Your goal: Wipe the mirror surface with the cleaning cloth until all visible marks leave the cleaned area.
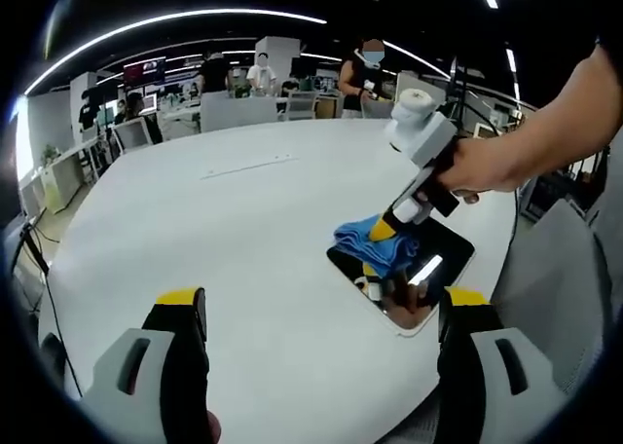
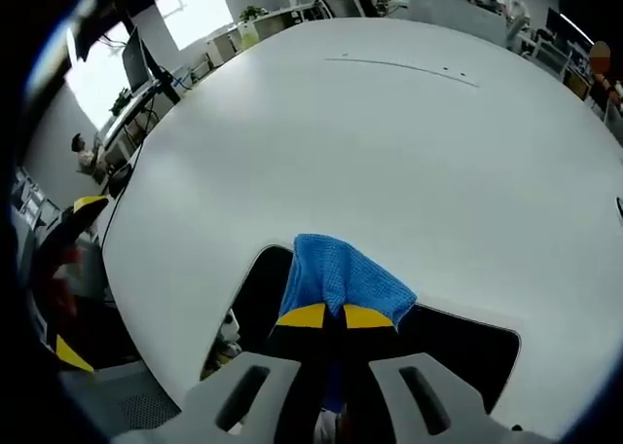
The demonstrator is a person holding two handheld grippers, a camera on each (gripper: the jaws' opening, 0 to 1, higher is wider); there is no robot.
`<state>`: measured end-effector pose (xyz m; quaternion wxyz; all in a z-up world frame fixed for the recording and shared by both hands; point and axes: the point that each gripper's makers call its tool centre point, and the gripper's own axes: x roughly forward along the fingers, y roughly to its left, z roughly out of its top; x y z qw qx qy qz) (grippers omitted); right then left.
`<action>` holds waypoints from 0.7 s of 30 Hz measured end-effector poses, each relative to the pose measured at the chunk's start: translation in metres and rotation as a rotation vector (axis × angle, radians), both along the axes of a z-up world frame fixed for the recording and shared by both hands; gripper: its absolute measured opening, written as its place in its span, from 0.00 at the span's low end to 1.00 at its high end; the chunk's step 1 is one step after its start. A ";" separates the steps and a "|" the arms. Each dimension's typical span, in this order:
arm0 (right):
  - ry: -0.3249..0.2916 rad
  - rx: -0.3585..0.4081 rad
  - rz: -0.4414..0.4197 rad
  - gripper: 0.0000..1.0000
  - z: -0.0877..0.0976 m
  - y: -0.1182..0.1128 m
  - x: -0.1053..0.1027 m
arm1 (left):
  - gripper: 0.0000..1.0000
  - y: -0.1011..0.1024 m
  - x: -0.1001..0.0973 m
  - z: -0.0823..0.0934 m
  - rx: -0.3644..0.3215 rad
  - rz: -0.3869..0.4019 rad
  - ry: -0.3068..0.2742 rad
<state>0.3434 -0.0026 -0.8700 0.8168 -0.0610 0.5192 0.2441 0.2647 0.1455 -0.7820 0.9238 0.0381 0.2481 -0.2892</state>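
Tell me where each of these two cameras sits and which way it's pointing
Left gripper view: rides the open left gripper, held back over the white table, facing the mirror; the person's hand holds the right gripper.
Right gripper view: rides the right gripper, looking down at the blue cloth it pinches on the mirror.
Shared: table, mirror, cloth.

The blue cleaning cloth (image 2: 336, 274) looks soft, with a fine, nubby weave like microfibre, and it is matt. The dark rectangular mirror (image 1: 443, 254) is glossy glass and reflects ceiling lights. The wide white counter (image 2: 389, 152) is smooth with a faint satin sheen. The right gripper (image 2: 336, 317) has yellow matt tips and grey, smooth plastic housings.
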 end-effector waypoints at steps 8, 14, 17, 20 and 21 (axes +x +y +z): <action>0.004 0.008 -0.008 0.00 0.001 0.001 0.001 | 0.99 0.002 0.000 0.000 0.005 0.005 -0.004; -0.001 0.021 -0.044 0.00 0.001 0.002 -0.001 | 0.99 0.001 0.005 0.005 -0.003 0.014 -0.015; 0.007 0.024 -0.046 0.00 0.001 0.001 -0.004 | 0.99 -0.002 0.006 0.005 -0.008 0.013 -0.018; 0.012 0.031 -0.052 0.00 0.000 0.001 -0.006 | 0.99 -0.004 0.005 0.005 -0.013 0.010 -0.018; 0.014 0.034 -0.055 0.00 0.001 0.000 -0.007 | 0.99 -0.004 0.005 0.005 -0.015 0.010 -0.016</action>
